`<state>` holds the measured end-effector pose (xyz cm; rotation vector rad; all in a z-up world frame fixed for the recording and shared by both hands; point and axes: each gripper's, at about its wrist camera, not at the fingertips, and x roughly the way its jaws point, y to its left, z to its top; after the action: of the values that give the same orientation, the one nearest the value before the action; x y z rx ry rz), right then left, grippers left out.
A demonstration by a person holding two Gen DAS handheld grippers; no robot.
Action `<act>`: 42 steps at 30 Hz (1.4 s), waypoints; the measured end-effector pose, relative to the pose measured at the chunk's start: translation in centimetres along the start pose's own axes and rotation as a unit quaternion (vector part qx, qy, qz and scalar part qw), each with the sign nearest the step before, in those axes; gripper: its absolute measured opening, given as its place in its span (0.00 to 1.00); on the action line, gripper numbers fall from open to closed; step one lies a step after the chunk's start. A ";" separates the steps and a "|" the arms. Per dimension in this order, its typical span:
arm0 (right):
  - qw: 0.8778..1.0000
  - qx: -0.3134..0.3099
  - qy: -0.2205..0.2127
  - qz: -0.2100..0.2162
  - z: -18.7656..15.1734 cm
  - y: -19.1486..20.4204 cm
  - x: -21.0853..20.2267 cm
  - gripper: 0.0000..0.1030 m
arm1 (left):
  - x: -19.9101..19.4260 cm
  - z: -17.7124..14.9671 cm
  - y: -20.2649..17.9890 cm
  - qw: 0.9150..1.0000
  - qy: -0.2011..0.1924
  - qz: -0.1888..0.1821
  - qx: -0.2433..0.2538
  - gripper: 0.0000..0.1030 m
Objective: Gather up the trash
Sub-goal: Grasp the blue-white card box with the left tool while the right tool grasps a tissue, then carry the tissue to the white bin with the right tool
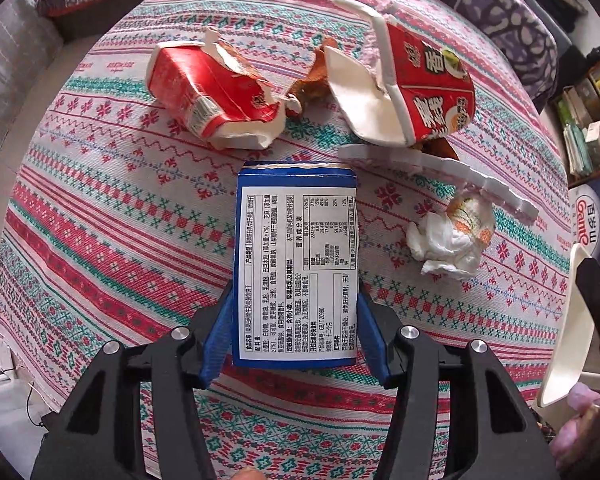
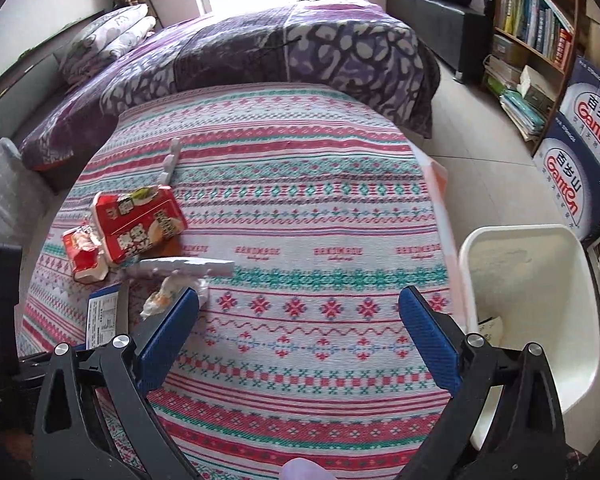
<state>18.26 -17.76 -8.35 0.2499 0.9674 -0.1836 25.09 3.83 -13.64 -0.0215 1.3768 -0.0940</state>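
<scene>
My left gripper (image 1: 296,300) is shut on a blue snack box (image 1: 296,256) with a white label, held just above the patterned tablecloth (image 1: 100,240). Beyond it lie a torn red carton (image 1: 216,92), a torn red noodle cup (image 1: 424,80), white foam strips (image 1: 440,172) and a crumpled tissue (image 1: 448,240). My right gripper (image 2: 300,320) is open and empty over the cloth. The same trash lies to its left: the noodle cup (image 2: 140,220), the carton (image 2: 82,256), the foam strip (image 2: 188,266), the tissue (image 2: 160,300) and the blue box (image 2: 102,316).
A white bin (image 2: 540,300) stands at the table's right edge, its rim showing in the left wrist view (image 1: 568,332). A bed with a purple cover (image 2: 280,48) lies behind the table. A bookshelf (image 2: 536,40) and blue boxes (image 2: 580,160) stand at the right.
</scene>
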 end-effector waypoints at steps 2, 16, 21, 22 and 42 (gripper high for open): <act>1.000 -0.008 0.008 0.012 -0.1 1.0 0.6 0.93 | -0.8 0.3 0.7 1.000 -0.011 0.002 -0.009 0.53; 0.998 -0.039 0.032 0.032 -1.1 6.3 4.0 0.93 | -8.1 0.7 2.7 0.992 -0.114 0.004 -0.047 0.53; 0.998 -0.049 0.036 0.033 -1.3 7.8 5.2 0.91 | -8.6 1.0 3.2 0.992 -0.119 -0.002 -0.047 0.53; 0.998 -0.049 0.037 0.034 -1.3 7.9 5.4 0.90 | -8.7 1.0 3.2 0.992 -0.119 -0.001 -0.045 0.53; 0.997 -0.012 0.002 0.070 1.5 5.5 0.1 0.38 | -11.0 1.2 2.0 0.983 -0.177 0.011 -0.046 0.53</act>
<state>20.97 -12.94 -6.94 0.2948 0.9514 -0.0428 24.31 6.62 -2.74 -0.0968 1.0244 -0.0068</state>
